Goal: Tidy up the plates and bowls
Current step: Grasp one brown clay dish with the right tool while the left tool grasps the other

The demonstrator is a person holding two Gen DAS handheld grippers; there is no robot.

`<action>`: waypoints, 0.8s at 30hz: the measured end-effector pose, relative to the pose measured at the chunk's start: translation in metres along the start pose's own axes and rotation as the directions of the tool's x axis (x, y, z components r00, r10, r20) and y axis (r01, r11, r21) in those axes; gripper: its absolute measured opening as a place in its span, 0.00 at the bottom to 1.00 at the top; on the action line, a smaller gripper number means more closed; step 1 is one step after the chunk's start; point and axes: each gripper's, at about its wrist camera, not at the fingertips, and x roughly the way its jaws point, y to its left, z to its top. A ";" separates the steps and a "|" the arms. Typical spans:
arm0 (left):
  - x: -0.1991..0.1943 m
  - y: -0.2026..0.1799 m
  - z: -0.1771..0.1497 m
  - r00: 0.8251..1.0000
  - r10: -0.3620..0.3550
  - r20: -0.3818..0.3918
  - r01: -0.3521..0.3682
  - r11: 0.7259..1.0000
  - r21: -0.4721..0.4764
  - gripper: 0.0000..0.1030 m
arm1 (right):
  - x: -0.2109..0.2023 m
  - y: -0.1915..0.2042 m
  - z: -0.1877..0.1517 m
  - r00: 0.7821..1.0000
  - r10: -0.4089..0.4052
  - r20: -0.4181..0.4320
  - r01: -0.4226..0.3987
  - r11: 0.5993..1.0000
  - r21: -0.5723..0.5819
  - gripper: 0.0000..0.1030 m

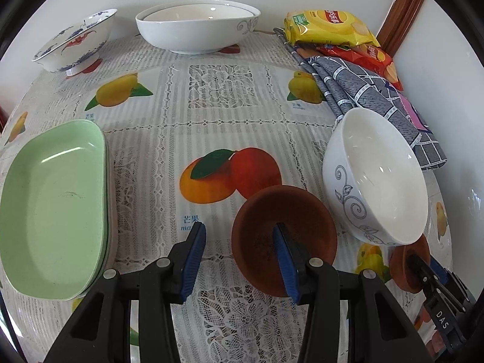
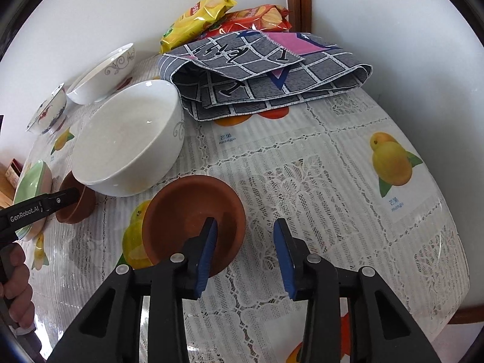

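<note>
Two little terracotta saucers sit on the fruit-print tablecloth, one per claw. The left gripper straddles the near-left rim of the first brown saucer: its right finger sits inside the dish, its left finger out over bare cloth. The jaws stand apart and the pads aren't pressing the rim, so nothing is grasped.

The right gripper does the mirror thing with the second brown saucer: its left finger is inside the dish near the right rim, its right finger outside over the lace pattern. There's a gap here too, so no grip yet.

The white bowl with grey scrolls stands between and just behind the two saucers, overlapping both in view. The stacked green plates lie well off to the left. At the back wall sit a big white oval bowl with another nested inside it, and a blue-and-red painted bowl. A folded grey checked cloth and snack bags fill the right corner.
</note>
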 end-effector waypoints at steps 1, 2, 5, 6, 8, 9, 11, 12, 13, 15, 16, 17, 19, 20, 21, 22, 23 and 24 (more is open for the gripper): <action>0.001 0.000 0.000 1.000 0.001 0.000 -0.001 1.000 0.002 0.41 | 0.001 0.001 0.001 1.000 -0.001 -0.001 0.001 1.000 0.000 0.37; 0.001 0.000 0.001 1.000 0.003 0.000 -0.003 1.000 0.003 0.39 | 0.003 0.001 0.001 1.000 -0.002 -0.001 0.002 1.000 0.000 0.37; 0.005 -0.001 0.002 1.000 0.009 -0.003 -0.009 1.000 0.010 0.32 | 0.006 0.003 0.003 1.000 -0.010 0.002 0.010 1.000 0.003 0.36; 0.004 -0.002 0.002 1.000 0.013 0.001 -0.013 1.000 0.012 0.31 | 0.006 0.004 0.004 1.000 -0.010 0.007 0.010 1.000 0.004 0.34; 0.005 -0.002 0.003 1.000 0.001 -0.004 -0.001 1.000 0.017 0.25 | 0.007 0.004 0.005 1.000 -0.006 0.012 0.006 1.000 0.015 0.25; 0.005 -0.003 0.003 1.000 -0.008 -0.008 0.008 1.000 0.022 0.23 | 0.007 0.003 0.005 1.000 -0.004 0.014 0.004 1.000 0.023 0.23; 0.005 -0.005 0.003 1.000 -0.011 -0.007 0.011 0.999 0.032 0.19 | 0.007 0.002 0.006 1.000 0.015 0.016 -0.015 0.999 0.035 0.14; 0.004 -0.006 0.003 1.000 -0.005 -0.005 0.005 0.999 0.038 0.18 | 0.006 0.002 0.006 1.000 0.025 0.016 -0.025 0.999 0.039 0.12; 0.003 -0.007 0.003 1.000 -0.001 -0.003 0.001 0.999 0.043 0.15 | 0.005 0.002 0.005 0.999 0.030 0.018 -0.031 0.999 0.041 0.10; 0.000 -0.007 0.002 1.000 -0.012 0.000 0.012 0.999 0.047 0.11 | 0.002 0.003 0.005 0.999 0.033 0.024 -0.034 0.999 0.039 0.09; -0.002 -0.008 0.002 1.000 -0.022 0.006 0.021 0.998 0.055 0.10 | 0.001 0.004 0.004 0.999 0.035 0.029 -0.036 0.999 0.039 0.09; -0.005 -0.008 0.001 1.000 -0.026 0.011 0.025 0.998 0.065 0.09 | -0.002 0.004 0.004 0.999 0.040 0.035 -0.042 0.998 0.044 0.08; -0.010 -0.008 -0.001 0.999 -0.022 0.023 0.021 0.997 0.072 0.08 | -0.006 0.005 0.004 0.998 0.047 0.041 -0.048 0.998 0.044 0.08; -0.012 -0.008 -0.002 0.999 -0.023 0.023 0.022 0.997 0.069 0.08 | -0.008 0.006 0.003 0.998 0.046 0.043 -0.048 0.998 0.041 0.08; -0.015 -0.008 -0.003 0.999 -0.028 0.024 0.026 0.997 0.068 0.08 | -0.010 0.007 0.003 0.998 0.045 0.047 -0.047 0.998 0.038 0.08; -0.018 -0.008 -0.004 0.999 -0.031 0.025 0.030 0.997 0.069 0.08 | -0.013 0.008 0.003 0.998 0.045 0.051 -0.047 0.998 0.037 0.08; -0.021 -0.008 -0.005 0.999 -0.029 0.027 0.027 0.997 0.072 0.08 | -0.016 0.009 0.002 0.997 0.046 0.054 -0.048 0.998 0.037 0.09; -0.025 -0.008 -0.006 0.999 -0.022 0.030 0.019 0.997 0.077 0.08 | -0.018 0.010 0.002 0.997 0.047 0.055 -0.049 0.998 0.037 0.09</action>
